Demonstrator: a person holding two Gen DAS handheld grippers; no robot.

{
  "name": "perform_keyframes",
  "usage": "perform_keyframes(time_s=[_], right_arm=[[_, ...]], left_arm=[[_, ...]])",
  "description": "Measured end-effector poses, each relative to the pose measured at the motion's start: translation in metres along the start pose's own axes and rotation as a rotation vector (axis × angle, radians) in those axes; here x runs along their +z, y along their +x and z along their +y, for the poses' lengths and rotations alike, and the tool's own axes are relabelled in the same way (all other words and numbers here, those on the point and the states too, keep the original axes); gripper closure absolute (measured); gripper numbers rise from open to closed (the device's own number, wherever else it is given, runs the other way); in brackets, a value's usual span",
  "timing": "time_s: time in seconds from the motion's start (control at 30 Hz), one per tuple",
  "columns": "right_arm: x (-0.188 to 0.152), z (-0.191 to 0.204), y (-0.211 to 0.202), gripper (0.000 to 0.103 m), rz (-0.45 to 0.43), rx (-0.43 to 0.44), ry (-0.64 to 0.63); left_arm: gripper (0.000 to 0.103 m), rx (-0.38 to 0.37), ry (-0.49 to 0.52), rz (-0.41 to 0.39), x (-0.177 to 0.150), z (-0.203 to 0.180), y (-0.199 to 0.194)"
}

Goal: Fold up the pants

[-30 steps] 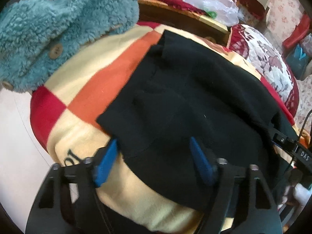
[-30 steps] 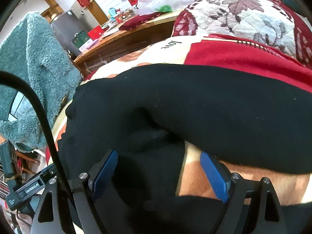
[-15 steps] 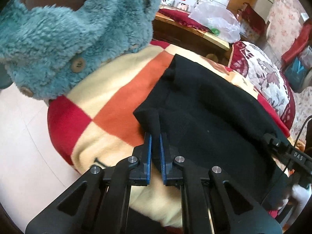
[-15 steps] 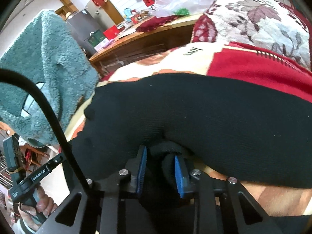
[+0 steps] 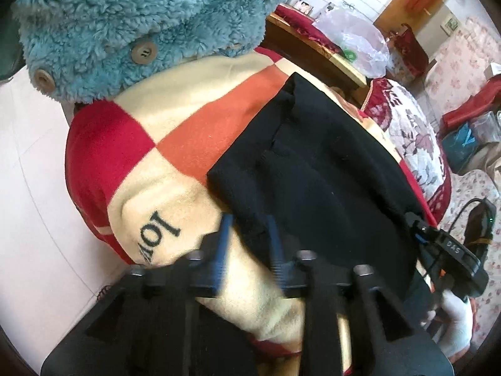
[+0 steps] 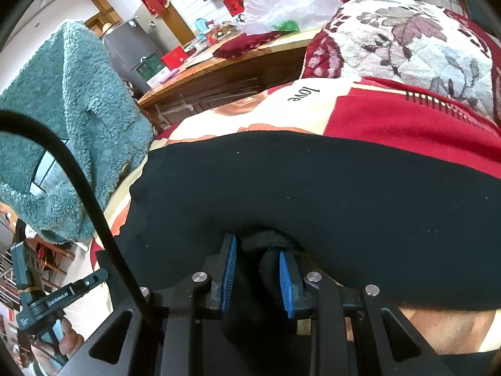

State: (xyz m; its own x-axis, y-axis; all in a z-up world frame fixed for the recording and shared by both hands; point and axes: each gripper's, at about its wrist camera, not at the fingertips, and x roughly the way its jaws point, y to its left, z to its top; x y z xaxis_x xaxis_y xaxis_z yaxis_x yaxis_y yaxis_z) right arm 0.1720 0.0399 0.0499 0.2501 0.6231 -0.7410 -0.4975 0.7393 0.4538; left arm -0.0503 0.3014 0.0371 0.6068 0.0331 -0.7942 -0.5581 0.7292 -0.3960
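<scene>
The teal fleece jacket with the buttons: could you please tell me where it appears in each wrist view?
Left wrist view: the teal fleece jacket fills the upper left, hanging over the checked blanket.
Right wrist view: the jacket hangs at the left edge, behind the black cable.
Shared landmark: the white plastic bag on the wooden furniture behind.

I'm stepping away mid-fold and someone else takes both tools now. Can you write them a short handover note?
Right tool: shut on a bunched edge of the black pants.
Left tool: jaws have just been opening; the pants' near corner lies between them, pads apart.
Pants lie on the checked blanket, partly layered at the left end.
Done: near edge gathered on the right side.
Left: regrip the left corner, carry both over, flatten.
</scene>
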Motion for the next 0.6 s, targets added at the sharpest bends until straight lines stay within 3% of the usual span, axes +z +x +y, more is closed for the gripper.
perform_keyframes(time_s=[0.03,0.23,0.37,0.5,0.6], right_arm=[[-0.001,-0.001,0.002,0.078,0.005,0.003,0.004],[-0.006,-0.013,-0.002,0.070,0.059,0.044,0.109],[-0.027,-0.016,-0.037,0.068,0.031,0.014,0.070],[-0.061,-0.040,-0.080,0.060,0.009,-0.019,0.119],[-0.081,-0.066,-0.110,0.059,-0.013,-0.080,0.162]], left_arm=[[0.056,-0.003,-0.004,0.000,0.000,0.001,0.000],[0.056,0.022,-0.023,0.017,0.003,0.000,0.005],[0.056,0.060,0.027,0.026,0.000,-0.008,0.009],[0.056,0.069,0.022,0.021,-0.001,-0.011,0.013],[0.056,0.104,0.041,0.023,0.003,-0.016,0.013]])
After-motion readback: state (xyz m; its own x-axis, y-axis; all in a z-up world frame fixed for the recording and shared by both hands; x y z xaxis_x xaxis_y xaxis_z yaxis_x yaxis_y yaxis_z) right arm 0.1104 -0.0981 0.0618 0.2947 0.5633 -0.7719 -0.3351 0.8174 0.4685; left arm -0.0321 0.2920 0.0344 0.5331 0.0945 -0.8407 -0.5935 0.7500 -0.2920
